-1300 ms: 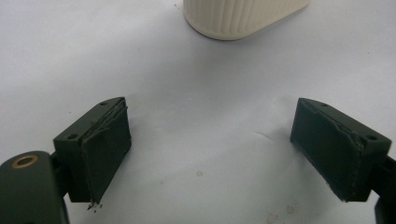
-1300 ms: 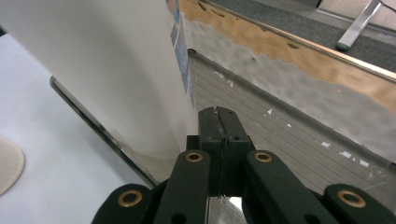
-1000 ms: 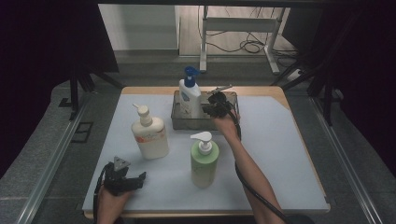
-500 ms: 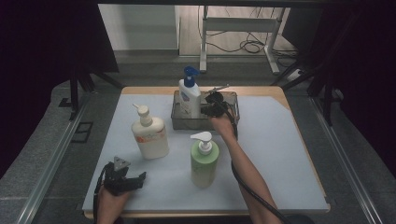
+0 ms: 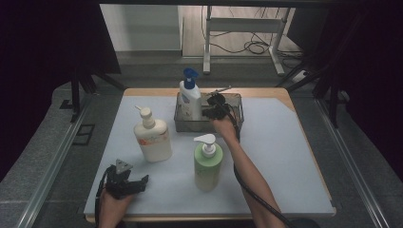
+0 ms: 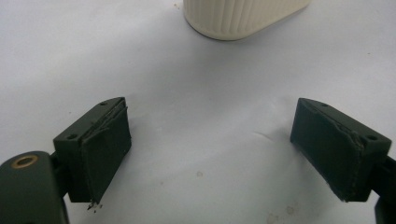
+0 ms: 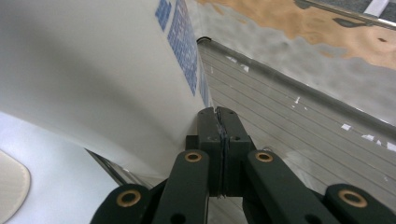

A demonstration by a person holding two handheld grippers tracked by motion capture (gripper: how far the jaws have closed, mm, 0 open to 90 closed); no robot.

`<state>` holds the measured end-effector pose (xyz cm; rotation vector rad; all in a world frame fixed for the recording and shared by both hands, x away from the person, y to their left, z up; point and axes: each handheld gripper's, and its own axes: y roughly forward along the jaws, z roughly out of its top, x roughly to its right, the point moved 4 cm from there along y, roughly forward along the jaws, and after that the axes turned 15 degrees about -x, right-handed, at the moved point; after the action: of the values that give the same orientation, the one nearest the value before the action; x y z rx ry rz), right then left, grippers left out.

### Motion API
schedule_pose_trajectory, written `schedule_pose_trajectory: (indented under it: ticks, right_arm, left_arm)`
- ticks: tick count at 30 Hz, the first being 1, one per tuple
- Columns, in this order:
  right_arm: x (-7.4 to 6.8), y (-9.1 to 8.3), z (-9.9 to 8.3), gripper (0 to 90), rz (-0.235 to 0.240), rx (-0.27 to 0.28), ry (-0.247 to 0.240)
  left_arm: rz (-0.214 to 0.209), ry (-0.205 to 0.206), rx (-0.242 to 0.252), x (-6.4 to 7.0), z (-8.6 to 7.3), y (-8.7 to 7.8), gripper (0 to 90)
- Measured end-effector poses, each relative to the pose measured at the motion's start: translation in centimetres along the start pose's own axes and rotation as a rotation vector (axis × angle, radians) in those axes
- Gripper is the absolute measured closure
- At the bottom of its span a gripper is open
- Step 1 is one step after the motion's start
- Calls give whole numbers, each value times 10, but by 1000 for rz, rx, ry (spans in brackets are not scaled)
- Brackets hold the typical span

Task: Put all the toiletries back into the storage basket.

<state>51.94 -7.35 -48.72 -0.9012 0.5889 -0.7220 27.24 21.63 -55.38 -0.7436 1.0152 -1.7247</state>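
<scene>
Nearest the person, the left tongs (image 5: 130, 183) are resting wide open on the desk (image 5: 285, 156), well short of the basket (image 5: 236, 110). Farther off, the right tongs (image 7: 218, 122) are sitting fully closed, empty, inside the basket beside the blue-pump bottle (image 5: 190, 97). Nudging sideways could topple that bottle.

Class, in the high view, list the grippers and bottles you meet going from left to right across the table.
left gripper → cream bottle → blue-capped bottle → green bottle → right gripper
</scene>
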Motion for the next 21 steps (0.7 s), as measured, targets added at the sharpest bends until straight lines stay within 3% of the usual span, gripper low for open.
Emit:
schedule_pose_trajectory:
  ticks: [8,21]
  right_arm:
    - [-9,6,3,890,5,-8,-17]
    - [-12,10,5,874,3,-18,-15]
  left_arm:
    - [1,1,0,0,0,0,119]
    - [0,0,0,0,0,0,119]
